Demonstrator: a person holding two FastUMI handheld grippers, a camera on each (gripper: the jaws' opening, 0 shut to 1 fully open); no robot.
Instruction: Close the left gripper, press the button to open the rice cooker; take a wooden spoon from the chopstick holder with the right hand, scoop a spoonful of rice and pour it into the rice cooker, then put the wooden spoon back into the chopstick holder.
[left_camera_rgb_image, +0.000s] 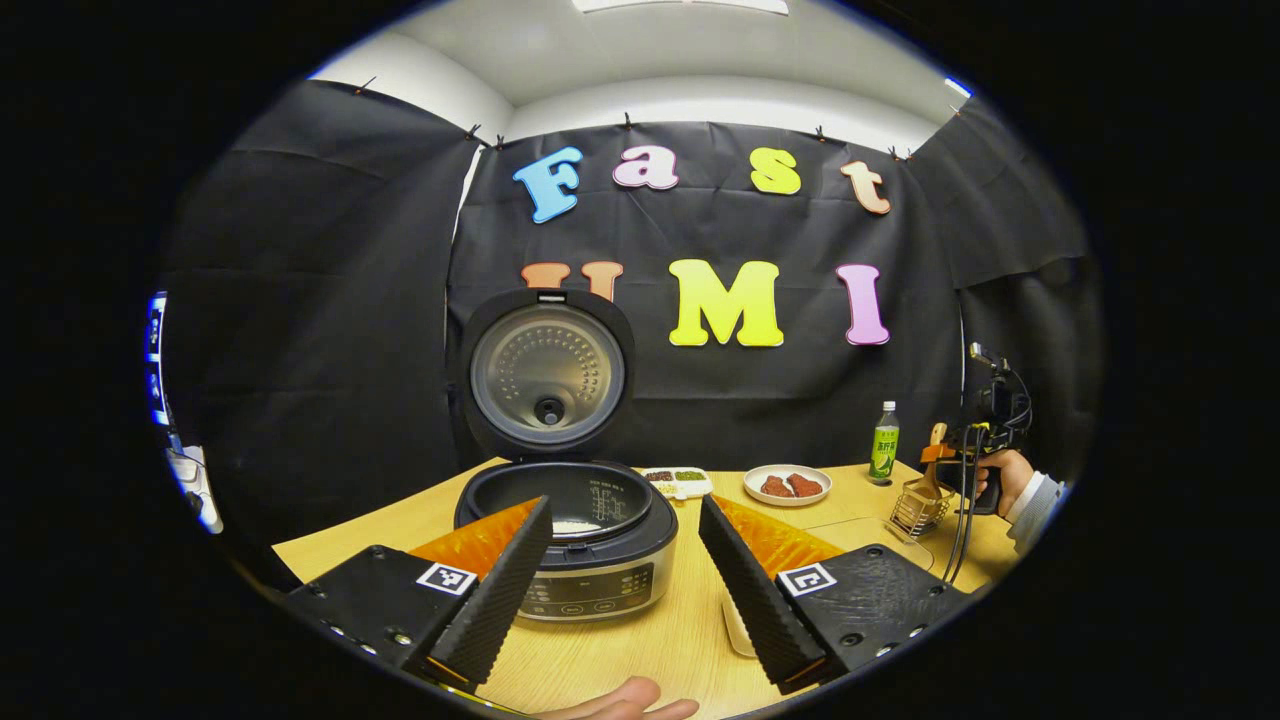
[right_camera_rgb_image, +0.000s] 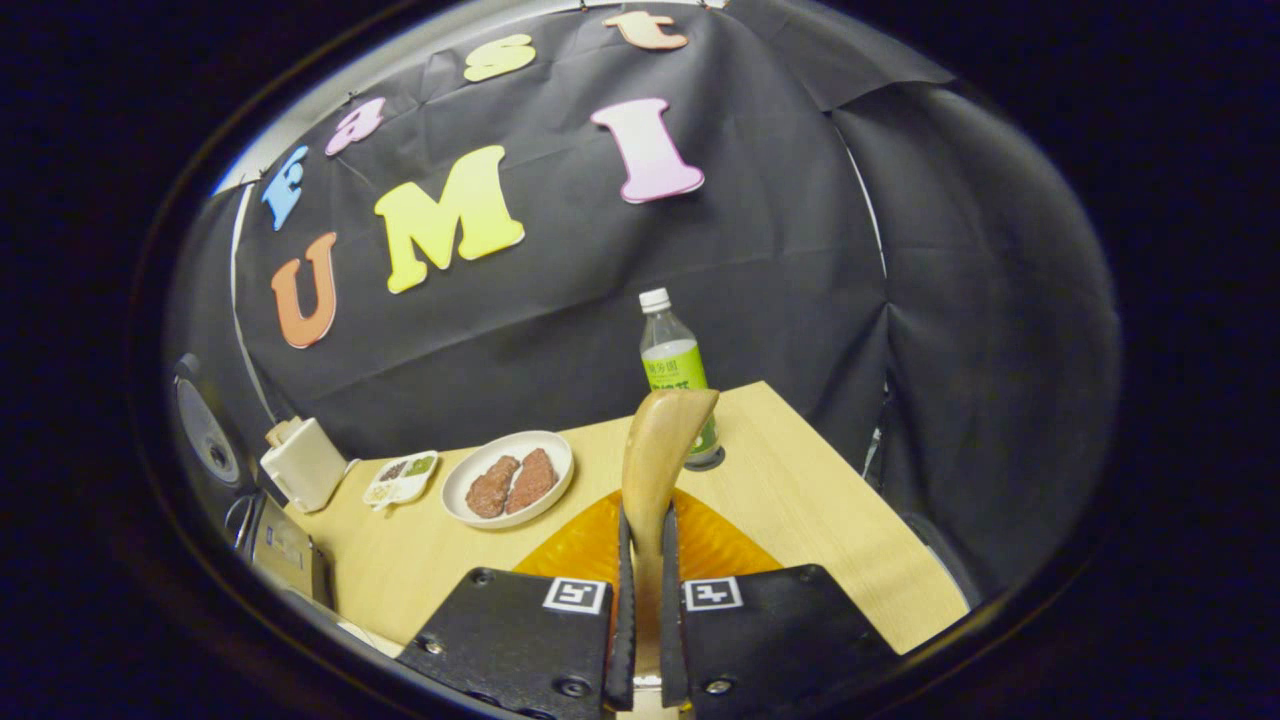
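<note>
In the right gripper view, the right hand-held gripper (right_camera_rgb_image: 640, 590) is clamped on the handle of a wooden spoon (right_camera_rgb_image: 655, 470), both fingers pressing its sides. The smooth, curved handle end rises ahead of the fingertips; the bowl of the spoon is hidden below the fingers and cannot be made out. Beyond the spoon stands a clear plastic bottle (right_camera_rgb_image: 672, 365) with a green label and white cap, its base partly hidden by the handle. Ahead and to the left lie a round white plate (right_camera_rgb_image: 508, 480) holding 2 brown pieces of food and a small divided tray (right_camera_rgb_image: 400, 478).

In the left gripper view, the left hand-held gripper (left_camera_rgb_image: 625, 570) hangs with its ribbed fingers (left_camera_rgb_image: 500, 590) spread wide apart, gripping nothing. Between them and just ahead sits the rice cooker (left_camera_rgb_image: 570, 540), lid (left_camera_rgb_image: 548, 372) standing upright, its round metal inner plate dimpled and shiny. The dark pot's contents are hard to make out beyond a pale patch at the bottom. The left finger cuts off part of the control panel.

Far to the right on the pale wooden desk (left_camera_rgb_image: 690, 620), a wire chopstick holder (left_camera_rgb_image: 918, 508) stands beneath the other gripper, held by a hand in a light sleeve (left_camera_rgb_image: 1035, 497). Fingertips (left_camera_rgb_image: 625, 700) are cut off at the bottom edge.
</note>
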